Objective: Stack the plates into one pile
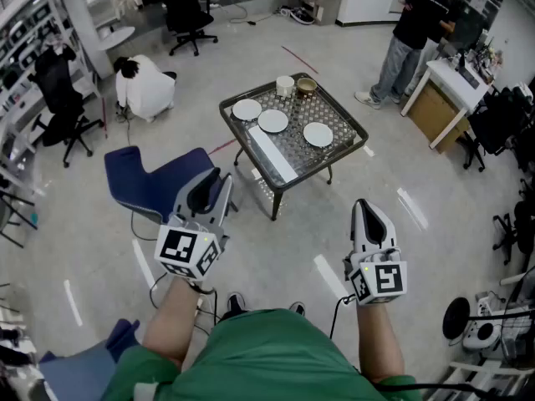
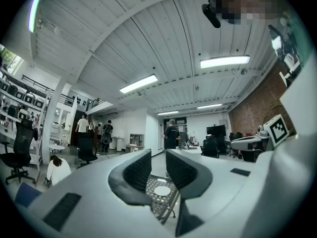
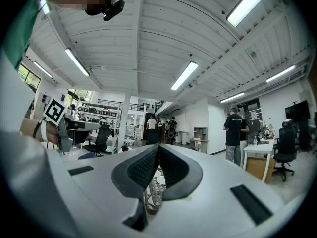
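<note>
Three plates (image 1: pixel 273 121) lie apart in row on mesh table (image 1: pixel 334 105), well ahead; open floor (image 1: pixel 292 232) between. Blue chair (image 1: pixel 150 186) just beside left gripper (image 1: pixel 216 180), jaws narrowly apart, empty. Right gripper (image 1: pixel 365 209) jaws together, holds nothing. Cubes carry square markers.

We stand on a pale grey, glossy floor (image 1: pixel 276 249) marked with short white tape strips (image 1: pixel 326 276) and a thin red line (image 1: pixel 298 58). Ahead of us is a small square table (image 1: pixel 305 153) with a perforated metal top and dark legs. A blue chair (image 1: pixel 155 182) sits near on our left, and black office chairs (image 1: pixel 188 11) stand farther off beside the shelving (image 1: pixel 25 15). On the right we see a white desk (image 1: pixel 456 78) with a wooden cabinet (image 1: pixel 435 111) under it. Overhead runs a white ribbed ceiling (image 2: pixel 124 33) with long strip lights (image 2: pixel 225 61). A brick wall (image 2: pixel 252 113) closes one side.
</note>
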### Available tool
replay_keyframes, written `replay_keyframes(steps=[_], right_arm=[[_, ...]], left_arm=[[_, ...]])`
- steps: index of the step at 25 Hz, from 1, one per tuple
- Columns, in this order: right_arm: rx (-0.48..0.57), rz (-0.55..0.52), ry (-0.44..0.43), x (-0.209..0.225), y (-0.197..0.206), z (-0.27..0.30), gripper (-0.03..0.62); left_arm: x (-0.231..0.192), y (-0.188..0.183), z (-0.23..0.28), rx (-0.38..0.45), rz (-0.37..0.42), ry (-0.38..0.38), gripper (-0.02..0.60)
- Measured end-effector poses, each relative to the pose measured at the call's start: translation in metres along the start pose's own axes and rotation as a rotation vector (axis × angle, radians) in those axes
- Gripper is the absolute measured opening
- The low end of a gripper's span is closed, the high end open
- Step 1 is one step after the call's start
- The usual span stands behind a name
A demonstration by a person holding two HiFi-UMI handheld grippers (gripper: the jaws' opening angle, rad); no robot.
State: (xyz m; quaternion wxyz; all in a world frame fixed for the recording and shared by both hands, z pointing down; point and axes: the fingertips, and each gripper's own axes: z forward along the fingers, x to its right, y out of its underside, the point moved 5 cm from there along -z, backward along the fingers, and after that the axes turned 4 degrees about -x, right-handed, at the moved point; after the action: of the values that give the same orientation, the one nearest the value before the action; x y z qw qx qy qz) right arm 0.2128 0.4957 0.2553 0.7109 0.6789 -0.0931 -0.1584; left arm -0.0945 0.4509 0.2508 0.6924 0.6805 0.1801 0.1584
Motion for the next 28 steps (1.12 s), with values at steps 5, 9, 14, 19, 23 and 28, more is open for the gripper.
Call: replay_keyframes(steps=[5, 9, 14, 19, 23, 28], right_arm=[[0.003, 0.005, 0.001, -0.011, 0.001, 0.006, 0.025], [-0.004, 0.013, 0.011, -0.018, 0.002, 0.014, 0.025], [0.018, 0.102, 0.066, -0.032, -0.002, 0.019, 0.026], [-0.011, 0.138, 0.119, -0.065, 0.002, 0.032, 0.028], [-0.063, 0.129, 0.139, -0.077, 0.004, 0.047, 0.05], [-0.085, 0.094, 0.16, -0.066, 0.009, 0.075, 0.095]], left_arm=[[-0.014, 0.002, -0.005, 0.002, -0.001, 0.0, 0.104], [-0.028, 0.002, -0.005, 0.008, -0.011, 0.007, 0.104], [-0.054, 0.001, -0.015, 0.008, -0.025, 0.036, 0.103], [-0.105, 0.014, -0.028, 0.001, -0.063, 0.058, 0.103], [-0.135, 0.028, -0.025, -0.025, -0.103, 0.057, 0.104], [-0.152, 0.036, 0.001, -0.022, -0.111, 0.047, 0.104]])
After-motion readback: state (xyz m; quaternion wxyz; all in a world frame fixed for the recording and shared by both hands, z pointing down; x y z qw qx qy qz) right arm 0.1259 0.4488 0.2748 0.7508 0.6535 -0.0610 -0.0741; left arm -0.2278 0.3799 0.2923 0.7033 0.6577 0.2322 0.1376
